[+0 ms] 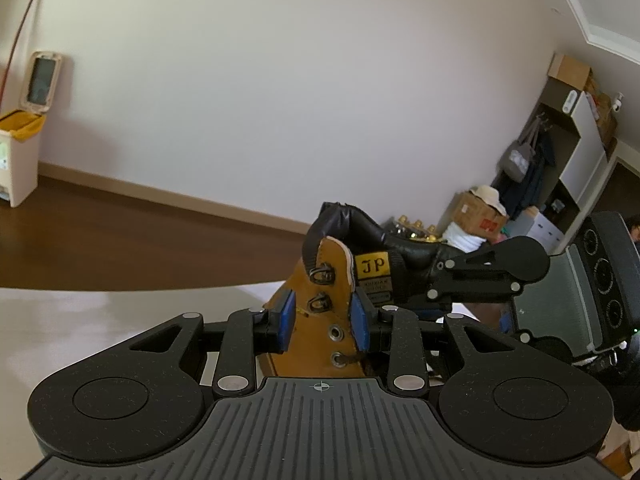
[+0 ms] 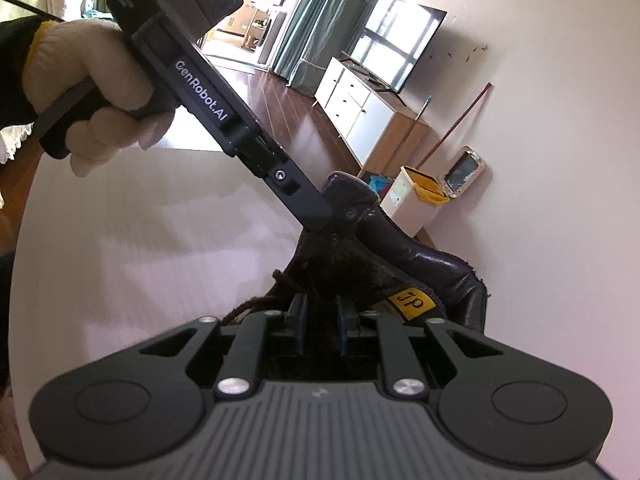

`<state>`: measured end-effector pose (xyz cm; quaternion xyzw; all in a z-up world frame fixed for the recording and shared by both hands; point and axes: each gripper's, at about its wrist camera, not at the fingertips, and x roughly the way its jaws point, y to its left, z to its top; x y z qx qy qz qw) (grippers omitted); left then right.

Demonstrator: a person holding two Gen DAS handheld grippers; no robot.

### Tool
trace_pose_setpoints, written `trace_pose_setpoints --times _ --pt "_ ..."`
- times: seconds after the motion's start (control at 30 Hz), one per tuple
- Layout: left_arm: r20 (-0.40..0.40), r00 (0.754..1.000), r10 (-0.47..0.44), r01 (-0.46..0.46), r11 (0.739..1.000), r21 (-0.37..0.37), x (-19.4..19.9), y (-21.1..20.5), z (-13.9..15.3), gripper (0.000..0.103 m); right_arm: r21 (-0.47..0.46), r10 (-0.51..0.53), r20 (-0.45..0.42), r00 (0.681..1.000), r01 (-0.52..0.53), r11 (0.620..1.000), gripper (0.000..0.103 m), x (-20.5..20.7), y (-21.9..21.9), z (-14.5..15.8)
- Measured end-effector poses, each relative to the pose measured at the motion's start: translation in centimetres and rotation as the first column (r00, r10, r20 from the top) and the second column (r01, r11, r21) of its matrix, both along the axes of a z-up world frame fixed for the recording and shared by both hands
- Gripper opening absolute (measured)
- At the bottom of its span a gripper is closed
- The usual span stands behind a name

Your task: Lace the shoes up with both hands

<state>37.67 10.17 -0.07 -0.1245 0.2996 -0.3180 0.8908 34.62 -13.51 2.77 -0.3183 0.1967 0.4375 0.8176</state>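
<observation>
Boot (image 1: 320, 320): stood on the table (image 1: 100, 320), lower centre of frame.
Left gripper (image 1: 323, 322): jaws clamped on the tan eyelet flap.
Right gripper (image 2: 320, 320): jaws nearly closed inside the dark boot opening; lace grip cannot be told.
Eyelet row: runs upward between left jaws.

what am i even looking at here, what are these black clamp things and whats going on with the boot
These are two hand-held grippers, each with a fisheye camera looking along its two fingers. No robot arm: a white-gloved hand holds the left one, as the right camera shows.

The left camera shows the left gripper with its blue pads pressing either side of the eyelet flap of a tan leather boot with a black padded collar, which stands on a pale table.

The right camera shows the right gripper reaching into the boot's dark opening by the yellow "JP" label. Its jaws are nearly closed; whether they pinch a lace is too dark to tell.
</observation>
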Motion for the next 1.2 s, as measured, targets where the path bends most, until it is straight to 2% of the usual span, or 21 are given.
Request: trace_pose_setpoints --times 0.03,0.33,0.47,0.7,1.2 --pt "0.0 1.0 0.0 0.0 1.0 0.0 0.0 0.0 0.0 0.034 0.006 0.003 -0.007 1.0 -0.003 1.0 0.005 0.1 0.0 0.0" --pt "-0.006 1.0 -0.012 0.012 1.0 -0.002 0.4 0.5 -0.1 0.034 0.077 0.07 -0.029 0.997 -0.067 0.995 0.004 0.2 -1.2 0.6" --pt "-0.007 1.0 -0.016 0.016 1.0 -0.001 0.4 0.4 0.0 0.034 0.06 0.095 -0.021 0.995 -0.093 0.994 0.004 0.4 -0.9 0.5" --pt "-0.004 1.0 -0.02 0.02 1.0 0.003 0.4 0.2 0.0 0.035 -0.029 0.099 0.016 0.995 -0.098 0.995 0.004 0.8 0.1 0.1" --pt "-0.001 1.0 -0.02 0.02 1.0 0.003 0.5 0.3 -0.2 0.035 -0.046 0.147 0.061 0.987 -0.145 0.988 0.004 0.3 1.2 -0.5"
